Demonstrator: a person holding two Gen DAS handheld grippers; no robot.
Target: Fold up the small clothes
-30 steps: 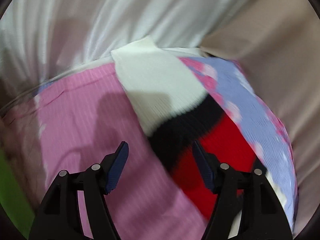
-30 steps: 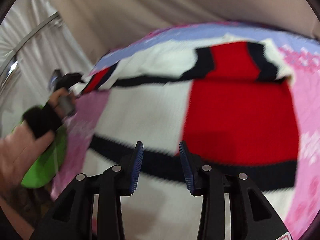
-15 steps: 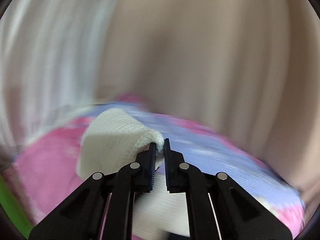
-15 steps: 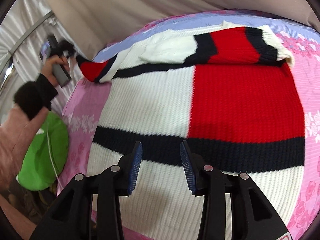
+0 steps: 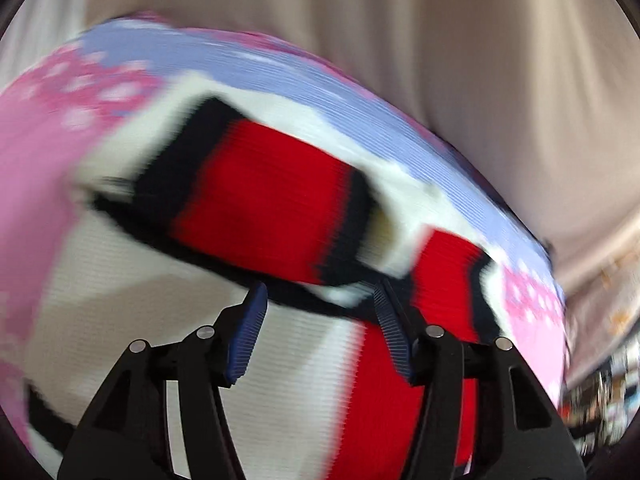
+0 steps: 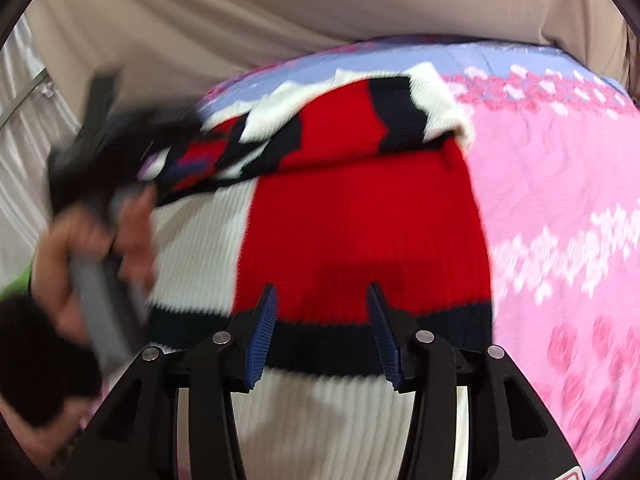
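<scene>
A knitted sweater (image 6: 360, 220) in white, red and black blocks lies flat on a pink and lilac floral cloth (image 6: 560, 208). Both sleeves are folded across its far part (image 5: 280, 208). My left gripper (image 5: 320, 328) is open and empty just above the sweater, near the folded sleeve. It also shows blurred at the left of the right wrist view (image 6: 120, 140), held by a hand. My right gripper (image 6: 322, 328) is open and empty, low over the sweater's black stripe.
Beige and white draped fabric (image 6: 280, 20) hangs behind the surface. A green object (image 6: 16, 284) shows at the left edge. Cluttered items (image 5: 600, 392) sit at the far right in the left wrist view.
My left gripper was shut on the white sleeve end, carried it over the sweater, and has let go. My right gripper stayed open over the sweater.
</scene>
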